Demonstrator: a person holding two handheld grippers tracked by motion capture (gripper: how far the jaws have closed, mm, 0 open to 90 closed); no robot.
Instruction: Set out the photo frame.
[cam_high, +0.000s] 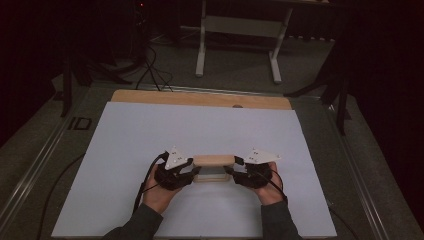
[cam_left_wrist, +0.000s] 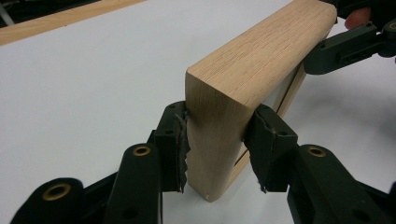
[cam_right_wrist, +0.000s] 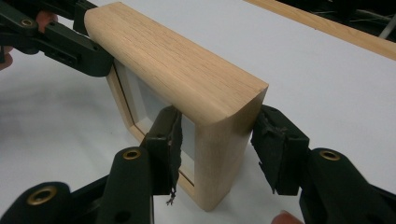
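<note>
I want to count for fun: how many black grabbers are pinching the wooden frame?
2. The left tool pinches the wooden frame's left end; the right tool is at its right end.

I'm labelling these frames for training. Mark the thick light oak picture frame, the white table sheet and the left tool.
Thick light oak picture frame (cam_right_wrist: 187, 70), right gripper view, on its top edge.
White table sheet (cam_high: 200, 125), high view, on a bare part.
Left tool (cam_left_wrist: 217, 140), left gripper view, midway between its pads.

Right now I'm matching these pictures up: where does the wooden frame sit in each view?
High view: wooden frame low centre, between both grippers.
Left gripper view: centre, running to upper right.
Right gripper view: centre, running to upper left.
Shared landmark: white table sheet.
</note>
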